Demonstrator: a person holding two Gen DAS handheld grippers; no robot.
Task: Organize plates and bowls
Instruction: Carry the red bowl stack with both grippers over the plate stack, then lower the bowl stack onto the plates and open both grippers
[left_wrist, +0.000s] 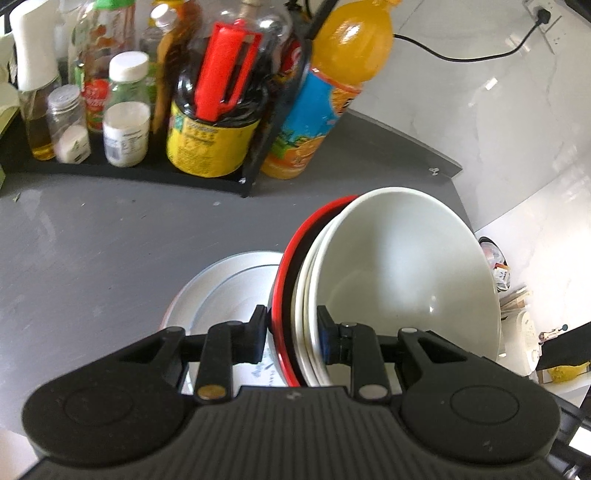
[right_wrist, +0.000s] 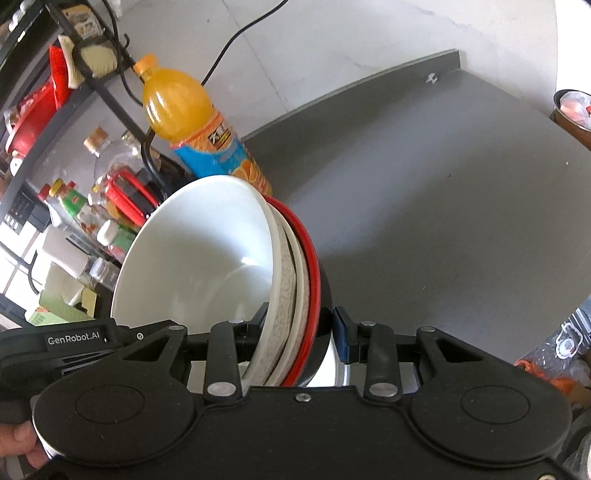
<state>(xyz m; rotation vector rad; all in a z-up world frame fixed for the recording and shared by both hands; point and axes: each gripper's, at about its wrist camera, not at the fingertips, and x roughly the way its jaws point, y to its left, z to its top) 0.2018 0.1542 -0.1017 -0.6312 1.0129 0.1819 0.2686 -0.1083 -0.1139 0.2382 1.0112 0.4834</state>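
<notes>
A: Where does the stack sit?

B: The nested stack of bowls (left_wrist: 369, 295), a glossy white ceramic bowl (left_wrist: 413, 266) inside two more pale ones, all inside a red-rimmed black bowl (left_wrist: 286, 280), hangs tilted on edge above the grey table (left_wrist: 110, 251). The left claw (left_wrist: 291, 332) clamps the rims from one side and the right claw (right_wrist: 299, 332) bites the same rims from the other, so both are closed on the stack.

A: What could go wrong?

B: The bowls are pinched only at the rims. With the stack this steep, the inner white bowl could slide out if either claw eases off first, and it looks slick.

A: Anything underneath?

B: A flat white plate with a thin blue ring (left_wrist: 221, 288) lies on the table just below the left claw. A slipped bowl would likely land on it and chip both.

A: And beside them?

B: The tall plastic bottle of orange drink (left_wrist: 332, 96) stands near the far rim of the stack, next to the black rack of jars and bottles (left_wrist: 129, 173). A swing that way could knock the bottle over.
</notes>
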